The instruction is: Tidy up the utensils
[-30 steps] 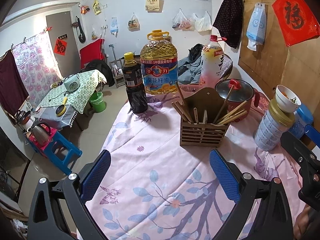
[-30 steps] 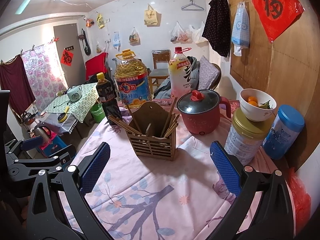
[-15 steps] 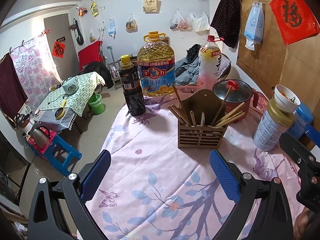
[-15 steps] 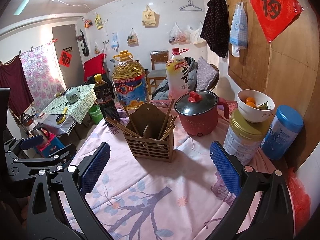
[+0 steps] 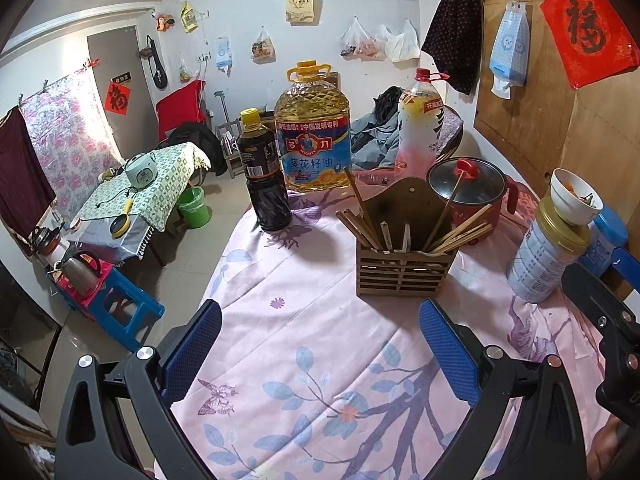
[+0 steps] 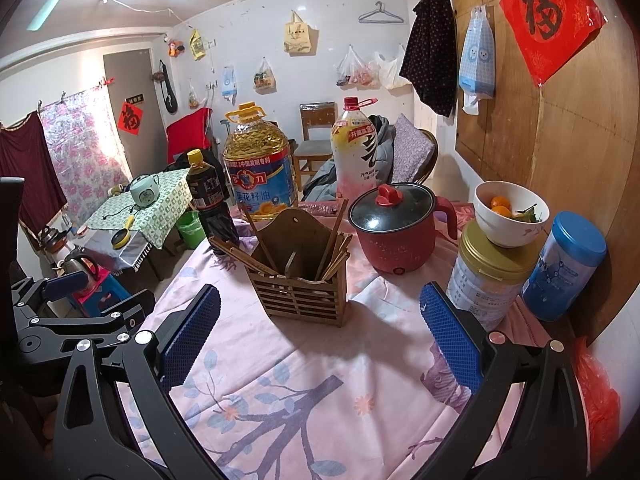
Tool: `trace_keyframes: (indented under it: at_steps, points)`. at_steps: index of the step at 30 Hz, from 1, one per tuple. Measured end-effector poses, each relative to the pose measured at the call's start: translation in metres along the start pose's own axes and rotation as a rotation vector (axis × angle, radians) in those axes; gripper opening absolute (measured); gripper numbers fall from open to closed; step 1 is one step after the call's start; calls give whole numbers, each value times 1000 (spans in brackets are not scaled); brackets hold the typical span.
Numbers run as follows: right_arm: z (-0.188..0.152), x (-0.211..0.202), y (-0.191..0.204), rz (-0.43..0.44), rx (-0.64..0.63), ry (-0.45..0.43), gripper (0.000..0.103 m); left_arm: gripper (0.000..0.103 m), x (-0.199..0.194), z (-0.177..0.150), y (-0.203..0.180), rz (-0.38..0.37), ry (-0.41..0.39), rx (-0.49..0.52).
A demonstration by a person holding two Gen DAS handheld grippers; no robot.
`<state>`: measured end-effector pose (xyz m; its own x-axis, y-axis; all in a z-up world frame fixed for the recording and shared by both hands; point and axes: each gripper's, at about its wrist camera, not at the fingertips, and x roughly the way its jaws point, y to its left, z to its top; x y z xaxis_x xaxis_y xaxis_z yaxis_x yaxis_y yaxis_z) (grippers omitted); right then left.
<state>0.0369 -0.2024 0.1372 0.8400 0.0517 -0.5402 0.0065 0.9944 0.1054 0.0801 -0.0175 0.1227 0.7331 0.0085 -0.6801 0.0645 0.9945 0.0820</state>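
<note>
Seen from the left wrist: left gripper (image 5: 320,354) hovering low over a pink floral tablecloth (image 5: 304,320), blue-padded fingers (image 5: 192,350) spread wide, nothing between them. Straight ahead at 12 o'clock, clear of the fingertips, a slatted wooden utensil holder (image 5: 402,270) standing upright on the cloth, with bundles of chopsticks (image 5: 460,230) leaning out of it at 10 and 2 o'clock. Behind the holder at 11 o'clock, a dark sauce bottle (image 5: 264,176) with a yellow cap, then a big jug of cooking oil (image 5: 314,132); at 12 o'clock a tall drink bottle (image 5: 420,120) with a red cap; at 1 o'clock a red electric pot (image 5: 472,192) under a glass lid. At 2 o'clock, a gold-lidded tin (image 5: 548,256) carrying a white bowl (image 5: 574,198), with a blue-lidded canister (image 5: 606,236) just behind. Part of the right gripper's black frame at the 3 o'clock edge. Seen from the right wrist: right gripper (image 6: 320,338) likewise held wide apart and empty above the cloth, fingers (image 6: 450,336) short of the holder (image 6: 304,284) at 12 o'clock. Pot (image 6: 396,228) at 1 o'clock, tin (image 6: 486,280) touching nothing but bowl (image 6: 510,216) on top, canister (image 6: 564,268) just beside it against the wooden wall at 2 o'clock. Left gripper's frame at 9 o'clock.
</note>
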Motion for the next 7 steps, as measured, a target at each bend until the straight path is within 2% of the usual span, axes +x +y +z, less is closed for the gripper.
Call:
trace_keyframes:
  at_steps: [7]
  points:
    - [0, 0, 0, 1, 1, 0, 97, 97, 3, 1, -1, 6, 0, -2]
